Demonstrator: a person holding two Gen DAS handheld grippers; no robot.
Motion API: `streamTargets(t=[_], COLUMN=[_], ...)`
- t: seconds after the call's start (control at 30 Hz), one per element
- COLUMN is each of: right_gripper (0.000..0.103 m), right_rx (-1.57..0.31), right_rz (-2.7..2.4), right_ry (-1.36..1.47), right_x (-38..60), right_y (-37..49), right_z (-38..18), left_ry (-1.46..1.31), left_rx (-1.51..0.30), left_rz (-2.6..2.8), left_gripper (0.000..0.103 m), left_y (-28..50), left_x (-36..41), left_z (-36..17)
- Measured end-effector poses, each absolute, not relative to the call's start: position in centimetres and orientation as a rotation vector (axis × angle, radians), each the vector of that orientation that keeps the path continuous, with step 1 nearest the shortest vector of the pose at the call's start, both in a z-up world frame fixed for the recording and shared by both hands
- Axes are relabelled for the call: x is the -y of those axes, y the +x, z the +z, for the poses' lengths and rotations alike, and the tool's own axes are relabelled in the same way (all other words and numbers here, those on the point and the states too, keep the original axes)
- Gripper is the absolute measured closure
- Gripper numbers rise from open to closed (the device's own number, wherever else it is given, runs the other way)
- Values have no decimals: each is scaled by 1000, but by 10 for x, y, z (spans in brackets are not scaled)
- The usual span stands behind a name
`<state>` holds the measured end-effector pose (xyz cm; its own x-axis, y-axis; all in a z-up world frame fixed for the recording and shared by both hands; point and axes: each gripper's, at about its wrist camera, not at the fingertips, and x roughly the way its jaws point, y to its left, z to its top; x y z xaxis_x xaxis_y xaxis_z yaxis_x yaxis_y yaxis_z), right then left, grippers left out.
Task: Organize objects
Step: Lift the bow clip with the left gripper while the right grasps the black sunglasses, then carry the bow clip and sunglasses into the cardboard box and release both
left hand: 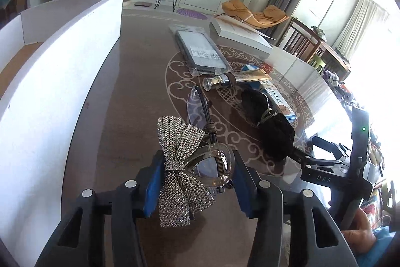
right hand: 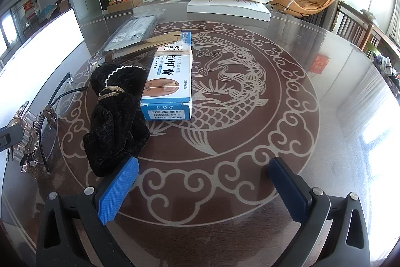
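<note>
My left gripper [left hand: 197, 167] is shut on a rhinestone bow hair clip [left hand: 182, 167] with a clear claw, held just above the table beside the white box [left hand: 50, 81] on the left. The clip also shows at the left edge of the right wrist view [right hand: 27, 134]. My right gripper [right hand: 203, 164] is open and empty over the table, its left finger next to a black velvet pouch [right hand: 115, 121]. A blue-and-white ointment box [right hand: 170, 81], a gold tube [right hand: 140, 48], glasses [right hand: 52, 116] and a packaged phone case [right hand: 135, 31] lie beyond.
A white book-like box [right hand: 227, 6] lies at the table's far side. The round glass table [right hand: 325, 116] has a fish pattern. Wooden chairs [right hand: 355, 26] stand at the right edge. The right gripper's body [left hand: 332, 167] shows in the left wrist view.
</note>
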<state>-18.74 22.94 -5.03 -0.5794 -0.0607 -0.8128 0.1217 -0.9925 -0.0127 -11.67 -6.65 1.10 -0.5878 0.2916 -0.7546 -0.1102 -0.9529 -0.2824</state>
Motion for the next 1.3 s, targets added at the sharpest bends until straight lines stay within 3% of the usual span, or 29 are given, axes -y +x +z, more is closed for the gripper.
streamTargets(t=[0.23,0.3,0.33,0.37,0.5,0.53,0.6,0.63,0.7,0.87,0.97,1.07,1.13,1.17,1.2,1.3], right_gripper=[0,0,0,0,0,0,0,0,4,11,21,49,56,67,89,96], right_rx=[-102,-102,-103,-102,-101,-100,-138,-162,-174,10,-54,-85,-114,-123,-124,-145], right_rz=[-2702,-2702,-2702,-2702,-2702,-2701,-2649,-2598,-2601,-2389,-2228,-2200,-2197,-2192,-2197,-2225], right_ry=[1387,1387,1387,1387,1387,1386,1396,1435,1461,1350,1415,1517,1581,1603,1606,1547], right_x=[-229,-229,-229,-230,-229,-230,-228,-228,-228,-178,-112,-69,-53,-50,-49,-53], right_y=[-187,-187,-187,-187,-187,-187,-187,-189,-186,-173,-181,-203,-214,-218,-218,-210], right_z=[-50,-50,-50,-50,-50,-50,-49,-48,-35,22,18,-7,-22,-28,-30,-20], left_ry=[-1326,-1331,-1342,-1344,-1318,-1309,-1284,-1290,-1256,-1231,-1223,-1210,-1196,-1184,-1170,-1119], left_rx=[167,104,75,58,99,116,155,157,173,211,216,205,220,230,237,260], left_rz=[2688,2707,2720,2733,2727,2726,2703,2706,2717,2744,2744,2739,2739,2740,2745,2764], left_gripper=[51,41,26,20,20,22,52,57,57,57,57,57,57,57,57,57], left_y=[-54,-48,-48,-47,-55,-58,-61,-61,-54,-24,-10,1,8,12,16,25], left_x=[60,57,56,56,60,61,62,61,62,65,62,60,62,64,66,75], left_z=[11,6,3,2,-2,-2,0,1,4,3,3,9,18,23,29,47])
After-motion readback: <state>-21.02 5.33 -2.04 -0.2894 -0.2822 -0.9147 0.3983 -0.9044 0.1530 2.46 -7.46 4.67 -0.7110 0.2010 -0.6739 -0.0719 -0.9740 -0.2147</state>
